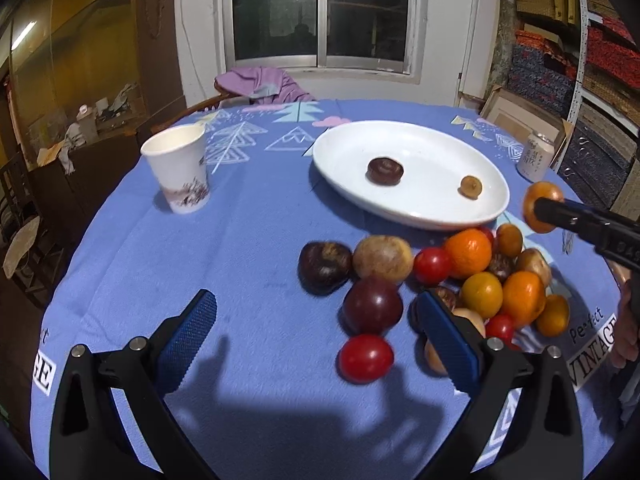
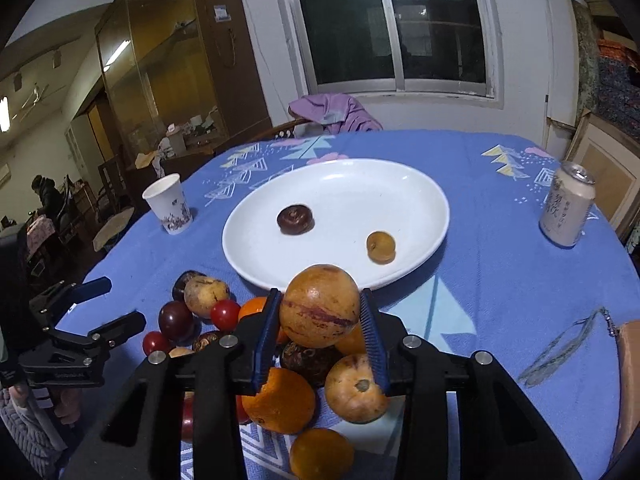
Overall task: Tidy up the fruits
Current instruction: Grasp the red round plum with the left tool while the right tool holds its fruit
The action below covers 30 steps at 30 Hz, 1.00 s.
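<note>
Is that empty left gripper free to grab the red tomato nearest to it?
Probably yes. The left gripper is open and holds nothing, and the red tomato lies on bare cloth just inside its right finger. Only the dark plum sits close behind it and might get nudged.

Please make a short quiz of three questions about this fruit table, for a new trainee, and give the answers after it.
1. True or false: the white plate already holds two small fruits.
2. What does the right gripper hold?
A. a red tomato
B. a tan fruit with purple streaks
C. the paper cup
3. Fill in: the left gripper is ____, with nothing between its fingers.

Key
1. True: a dark brown fruit and a small tan fruit lie apart on it.
2. B: the streaked fruit sits clamped between the blue pads, above the fruit pile.
3. open
</note>
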{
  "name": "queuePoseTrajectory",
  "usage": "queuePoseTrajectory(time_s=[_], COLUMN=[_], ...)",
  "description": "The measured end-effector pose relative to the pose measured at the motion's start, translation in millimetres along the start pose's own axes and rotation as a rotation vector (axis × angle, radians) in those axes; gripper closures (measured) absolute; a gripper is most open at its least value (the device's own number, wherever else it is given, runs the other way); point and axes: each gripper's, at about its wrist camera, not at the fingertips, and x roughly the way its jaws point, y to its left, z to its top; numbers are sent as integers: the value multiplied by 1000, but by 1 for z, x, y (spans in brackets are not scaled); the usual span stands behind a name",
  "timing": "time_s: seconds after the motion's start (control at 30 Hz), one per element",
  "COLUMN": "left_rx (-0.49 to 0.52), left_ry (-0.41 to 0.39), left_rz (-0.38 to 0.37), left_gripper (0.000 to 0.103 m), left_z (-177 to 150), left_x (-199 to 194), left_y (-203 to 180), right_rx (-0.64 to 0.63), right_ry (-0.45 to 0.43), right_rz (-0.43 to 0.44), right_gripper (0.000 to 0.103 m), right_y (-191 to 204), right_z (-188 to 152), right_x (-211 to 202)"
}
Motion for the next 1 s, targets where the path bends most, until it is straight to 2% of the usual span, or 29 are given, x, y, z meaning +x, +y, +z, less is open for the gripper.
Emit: queuePoseTrajectory(time_s=[0.2, 0.33, 0.43, 0.5, 0.6, 0.8, 0.87, 1.0], left_rx=[28, -68, -134, -104, -5, 153, 183, 173], left_ry=[29, 79, 118, 106, 83, 75, 66, 71], left_rz=[-19, -45, -111, -120, -103, -82, -92, -175], left_gripper=[4, 4, 5, 5, 5, 6, 15, 26], left_z=[25, 24, 9, -2, -21, -38, -39, -37], left_x=[20, 32, 27, 16, 1, 3, 4, 6], left_y=[-13, 10, 25, 21, 7, -23, -28, -27], right_rx=[76, 99, 107, 114, 123, 126, 128, 132], right_ry=[-27, -34, -39, -37, -34, -28, -25, -21], right_rz=[10, 14, 16, 17, 23, 23, 25, 28], right_gripper=[63, 63, 63, 63, 63, 63, 63, 63], right_y=[-27, -36, -39, -41, -41, -41, -41, -41], right_z=[5, 6, 6, 6, 4, 2, 2, 2], right_x=[-15, -18, -20, -20, -20, -18, -18, -17])
